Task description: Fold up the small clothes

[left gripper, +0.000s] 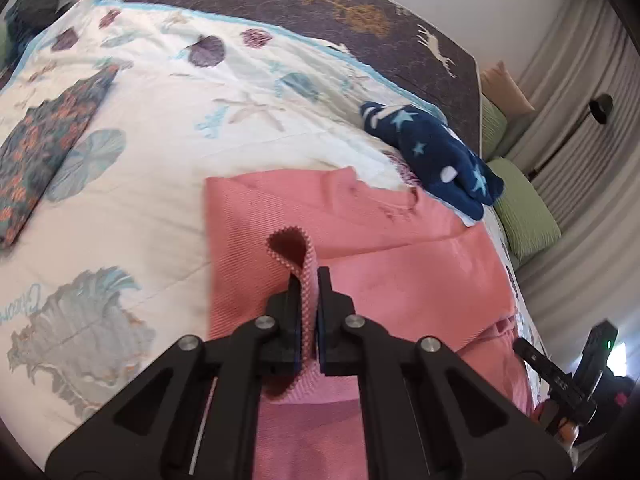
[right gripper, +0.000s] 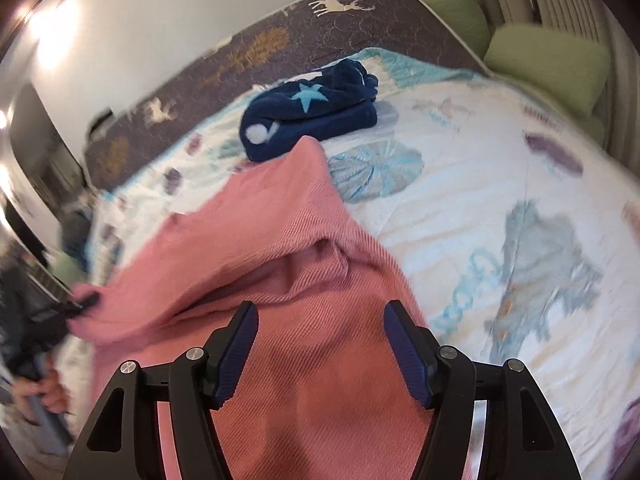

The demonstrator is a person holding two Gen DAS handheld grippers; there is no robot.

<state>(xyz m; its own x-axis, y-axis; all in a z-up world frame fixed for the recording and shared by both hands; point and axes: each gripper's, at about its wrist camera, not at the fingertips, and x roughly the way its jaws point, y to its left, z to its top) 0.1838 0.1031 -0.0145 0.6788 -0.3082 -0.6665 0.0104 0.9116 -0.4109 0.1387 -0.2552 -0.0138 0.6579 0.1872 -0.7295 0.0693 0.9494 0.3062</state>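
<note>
A pink ribbed garment (left gripper: 400, 272) lies partly folded on the bed quilt (left gripper: 160, 184). My left gripper (left gripper: 309, 276) is shut on a raised fold of the pink garment's edge and lifts it into a loop. In the right wrist view the same pink garment (right gripper: 272, 248) fills the middle. My right gripper (right gripper: 320, 312) is open just above it, with pink cloth showing between the jaws. The left gripper (right gripper: 82, 300) shows small at the left edge of that view, pinching the cloth. The right gripper (left gripper: 560, 376) shows at the lower right of the left wrist view.
A folded navy garment with blue stars (left gripper: 436, 152) lies beyond the pink one, also in the right wrist view (right gripper: 312, 112). A folded floral garment (left gripper: 44, 148) lies at the left. A dark deer-print blanket (left gripper: 360, 12) covers the bed's far side. Green cushions (left gripper: 524, 208) sit beside the bed.
</note>
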